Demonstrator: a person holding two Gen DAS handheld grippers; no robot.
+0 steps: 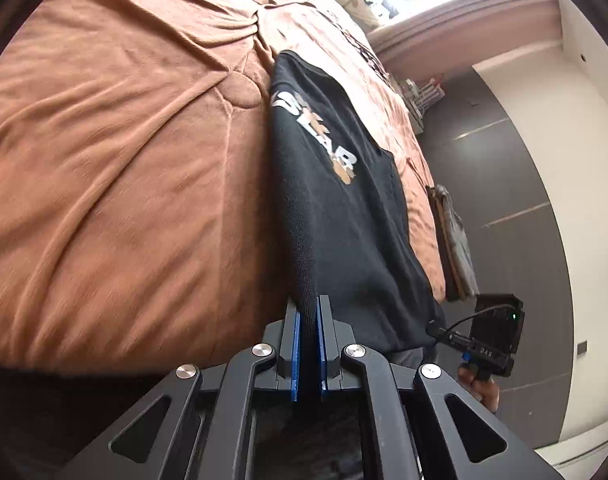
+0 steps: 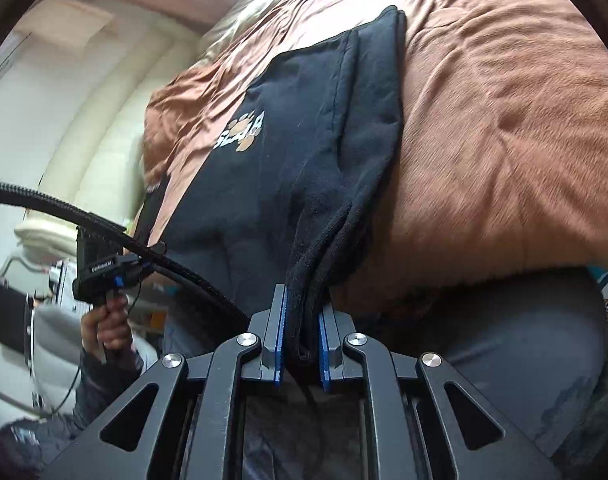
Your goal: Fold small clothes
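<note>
A: Where is the black shirt (image 1: 344, 208)?

B: It lies on the bed, on the brown blanket (image 1: 116, 152). One end hangs over the near edge of the bed. You can see white letters and tan paw prints on it.

A: What does the left gripper (image 1: 309, 312) do?

B: Its blue pads are pressed tight on a thin edge of the shirt. Only a little cloth is between them.

A: And the right gripper (image 2: 302, 312)?

B: It is pinched on the shirt too, but on a thicker bunch with a few layers. In the right view the cloth goes up from the pads in a long fold.

A: Is there room to move?

B: Yes. The blanket is wide and bare on the far side of the shirt. It is wrinkled, though. In the left view the bed ends, and a dark floor (image 1: 504, 184) is past it.

A: How do the hands sit?

B: Both grippers point down a bit at the bed. A hand (image 2: 106, 320) grips the handle of the left one.
</note>
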